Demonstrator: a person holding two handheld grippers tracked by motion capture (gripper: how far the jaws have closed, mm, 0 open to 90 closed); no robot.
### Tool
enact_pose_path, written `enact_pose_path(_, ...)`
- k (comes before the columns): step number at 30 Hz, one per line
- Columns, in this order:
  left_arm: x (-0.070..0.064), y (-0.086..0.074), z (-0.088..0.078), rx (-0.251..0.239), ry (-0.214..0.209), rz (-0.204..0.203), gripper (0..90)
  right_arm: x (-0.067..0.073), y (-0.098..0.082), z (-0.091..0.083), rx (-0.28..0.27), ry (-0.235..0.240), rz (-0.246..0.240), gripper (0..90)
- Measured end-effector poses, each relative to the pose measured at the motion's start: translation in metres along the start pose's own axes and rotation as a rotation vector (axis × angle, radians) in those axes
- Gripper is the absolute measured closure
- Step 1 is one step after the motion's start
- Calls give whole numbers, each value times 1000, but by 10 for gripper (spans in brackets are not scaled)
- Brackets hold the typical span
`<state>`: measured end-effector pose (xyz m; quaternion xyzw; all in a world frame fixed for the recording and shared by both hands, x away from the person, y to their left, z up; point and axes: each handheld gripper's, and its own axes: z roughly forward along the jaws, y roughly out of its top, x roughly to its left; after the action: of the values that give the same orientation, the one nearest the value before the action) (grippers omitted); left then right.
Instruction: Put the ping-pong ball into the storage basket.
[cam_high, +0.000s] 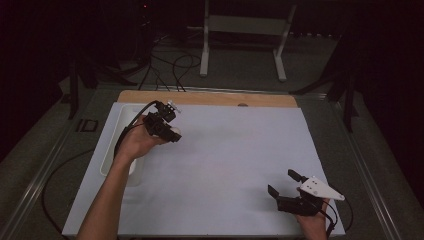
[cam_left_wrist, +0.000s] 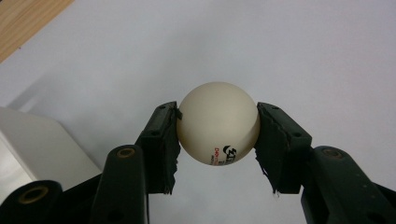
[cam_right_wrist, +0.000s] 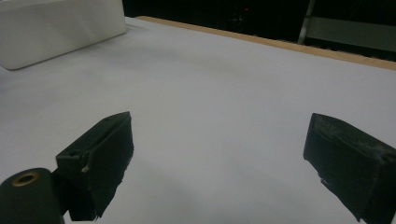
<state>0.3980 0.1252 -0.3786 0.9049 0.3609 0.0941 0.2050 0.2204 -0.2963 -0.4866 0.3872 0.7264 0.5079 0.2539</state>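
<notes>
A white table-tennis ball (cam_left_wrist: 218, 122) with a small printed logo sits between the two black jaws of my left gripper (cam_left_wrist: 218, 128), which is shut on it; both pads press its sides. From above, that gripper (cam_high: 170, 131) hangs over the white sheet just right of the tray, and the ball (cam_high: 175, 132) peeks out below it. My right gripper (cam_high: 283, 183) rests near the table's front right corner, jaws wide apart. Its own camera shows the right gripper (cam_right_wrist: 219, 154) open over bare white sheet with nothing between the pads.
A white rectangular tray (cam_high: 112, 142) lies along the left edge of the sheet, and its wall (cam_right_wrist: 56, 28) shows far off in the right gripper view. A wooden strip (cam_high: 210, 98) borders the far edge. Cables and a white stand (cam_high: 245, 30) lie beyond the table.
</notes>
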Motion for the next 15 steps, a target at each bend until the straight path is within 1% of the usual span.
enact_pose_path(15, 5, -2, -4, -7, 10, -14, 516, 0, 0, 0, 5, 1, 1, 80)
